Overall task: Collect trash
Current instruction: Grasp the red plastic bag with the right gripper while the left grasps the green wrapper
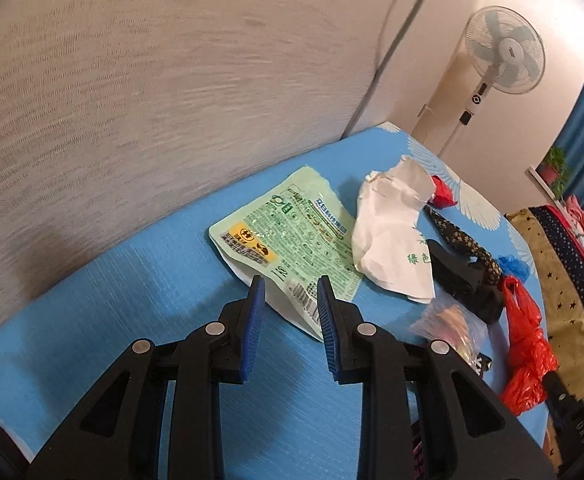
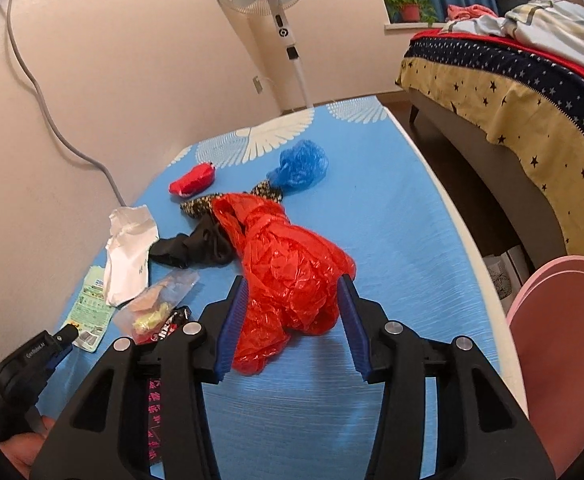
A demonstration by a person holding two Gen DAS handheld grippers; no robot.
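Observation:
Trash lies on a blue table (image 1: 140,280). My left gripper (image 1: 290,286) is open, its fingers on either side of the near corner of a green printed wrapper (image 1: 288,236). A crumpled white paper bag (image 1: 391,232) lies just right of the wrapper. My right gripper (image 2: 293,286) is open with a crumpled red plastic bag (image 2: 288,264) between its fingers. Beyond are a black cloth (image 2: 192,248), a small red wrapper (image 2: 192,179), a blue plastic bag (image 2: 301,166) and a clear packet (image 2: 156,304). The left gripper (image 2: 58,344) shows at the right wrist view's lower left.
A textured wall (image 1: 132,100) runs along the table's left side with a grey cable (image 2: 52,132). A standing fan (image 2: 276,12) is behind the table. A bed (image 2: 531,112) with a star-patterned cover is to the right. A pink object (image 2: 563,344) is at the table's right edge.

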